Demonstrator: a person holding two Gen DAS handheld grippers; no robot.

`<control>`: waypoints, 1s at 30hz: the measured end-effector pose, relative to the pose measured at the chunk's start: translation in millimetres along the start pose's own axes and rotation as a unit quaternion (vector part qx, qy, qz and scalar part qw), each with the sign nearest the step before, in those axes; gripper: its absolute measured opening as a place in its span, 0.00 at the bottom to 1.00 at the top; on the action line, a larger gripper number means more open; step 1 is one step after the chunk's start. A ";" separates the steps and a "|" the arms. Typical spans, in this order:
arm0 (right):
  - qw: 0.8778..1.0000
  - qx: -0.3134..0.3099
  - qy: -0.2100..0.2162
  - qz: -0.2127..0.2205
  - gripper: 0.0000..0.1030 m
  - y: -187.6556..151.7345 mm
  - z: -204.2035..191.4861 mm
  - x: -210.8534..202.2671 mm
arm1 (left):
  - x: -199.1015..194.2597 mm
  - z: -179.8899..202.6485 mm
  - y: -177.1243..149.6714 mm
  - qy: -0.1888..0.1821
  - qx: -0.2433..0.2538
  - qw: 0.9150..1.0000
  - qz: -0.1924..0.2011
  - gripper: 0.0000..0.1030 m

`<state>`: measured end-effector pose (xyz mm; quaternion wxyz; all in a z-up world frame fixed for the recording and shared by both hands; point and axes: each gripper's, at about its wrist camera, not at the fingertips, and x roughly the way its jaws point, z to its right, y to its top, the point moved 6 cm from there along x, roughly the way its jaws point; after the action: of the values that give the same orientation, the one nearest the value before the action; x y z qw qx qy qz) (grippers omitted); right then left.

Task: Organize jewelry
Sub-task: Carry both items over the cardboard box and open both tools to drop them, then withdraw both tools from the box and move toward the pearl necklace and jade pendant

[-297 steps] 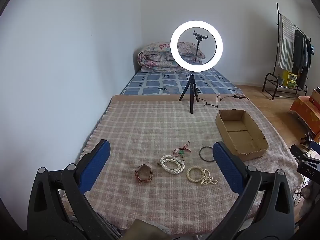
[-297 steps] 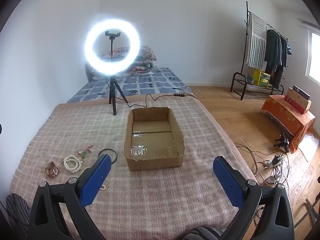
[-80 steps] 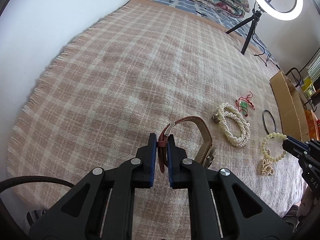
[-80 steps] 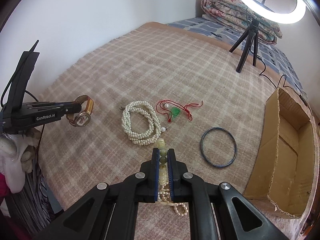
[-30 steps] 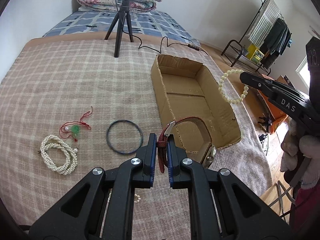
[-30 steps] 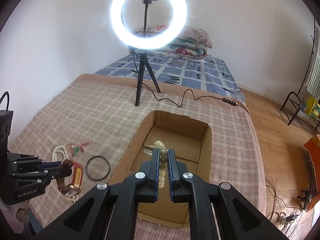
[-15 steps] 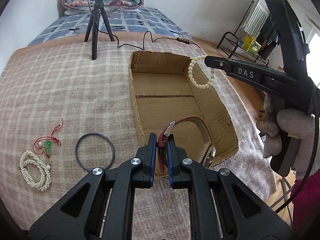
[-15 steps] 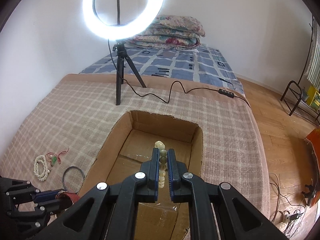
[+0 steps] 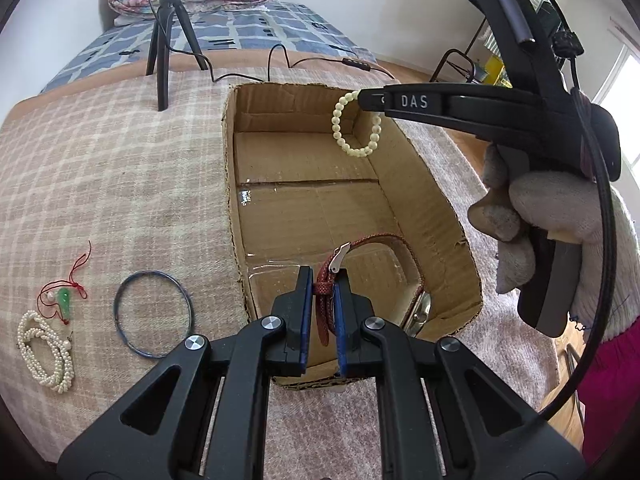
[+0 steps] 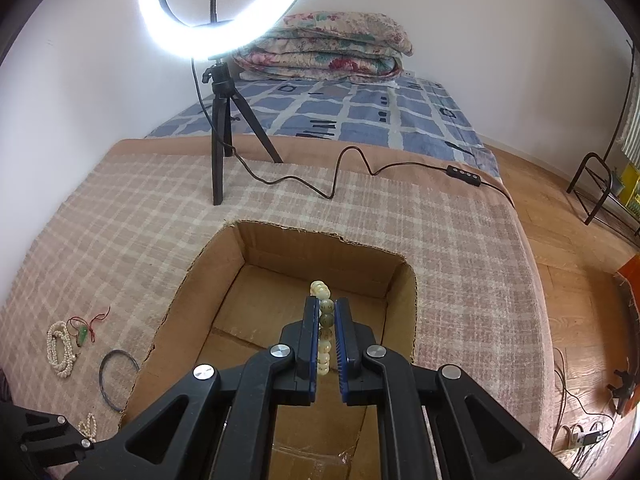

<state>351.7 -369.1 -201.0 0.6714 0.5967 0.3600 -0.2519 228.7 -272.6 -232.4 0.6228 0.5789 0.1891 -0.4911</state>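
My left gripper (image 9: 323,280) is shut on the red strap of a wristwatch (image 9: 400,256), which hangs over the near end of the open cardboard box (image 9: 424,168). My right gripper (image 10: 327,312) is shut on a pale bead bracelet (image 10: 323,320) and holds it above the far half of the box (image 10: 192,280). In the left wrist view that bracelet (image 9: 356,132) dangles from the right gripper's tip (image 9: 366,100). A dark bangle (image 9: 152,312), a red cord with a green pendant (image 9: 66,300) and a pearl necklace (image 9: 48,352) lie on the checked blanket (image 9: 100,184) left of the box.
A ring light on a tripod (image 10: 220,140) stands behind the box, its cable (image 10: 360,168) trailing right across the blanket. A folded quilt (image 10: 324,48) lies on the blue bed beyond. Wooden floor, a clothes rack (image 10: 600,184) and cables are on the right. A gloved hand (image 9: 552,216) holds the right gripper.
Both grippers moved forward and down over the box. The watch now hangs above the box's near end, and the bracelet has come in over its far half.
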 end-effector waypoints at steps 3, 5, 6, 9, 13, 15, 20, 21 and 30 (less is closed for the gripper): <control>1.000 0.001 -0.001 0.000 0.08 0.9 -0.2 1.1 | -0.1 0.8 1.1 -0.007 -0.002 1.000 -0.001 0.12; 1.000 0.003 -0.001 0.005 0.26 2.8 -0.5 -1.6 | 0.1 0.7 3.1 -0.009 0.000 1.000 0.001 0.19; 1.000 0.002 -0.004 0.008 0.28 3.6 -0.4 -3.7 | -0.3 1.6 2.8 -0.010 0.001 1.000 0.001 0.22; 1.000 0.001 -0.017 0.015 0.56 6.1 -0.1 -9.6 | -5.2 1.7 2.5 -0.007 0.001 1.000 0.010 0.39; 0.999 -0.001 -0.033 0.030 0.77 10.4 -0.3 -22.2 | -12.4 -0.1 1.1 -0.009 -0.002 1.000 0.017 0.42; 0.999 -0.003 -0.042 0.034 0.83 11.4 -0.5 -27.8 | -16.5 -0.9 0.4 -0.011 -0.003 1.000 0.017 0.42; 0.998 -0.006 -0.054 0.038 0.85 13.9 -6.7 -44.6 | -34.2 -3.0 -2.6 -0.015 -0.006 1.000 0.025 0.43; 0.998 -0.006 -0.054 0.040 0.85 14.3 -7.9 -48.6 | -38.5 -3.6 -3.5 -0.015 -0.006 0.999 0.028 0.43; 0.997 -0.007 -0.057 0.058 0.87 11.9 -27.0 -88.8 | -73.5 -16.2 -15.8 -0.011 -0.009 0.999 0.043 0.43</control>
<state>301.4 -348.8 -124.8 0.7083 0.5967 0.2881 -0.2434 188.3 -226.7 -186.0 0.6503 0.5756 0.1620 -0.4685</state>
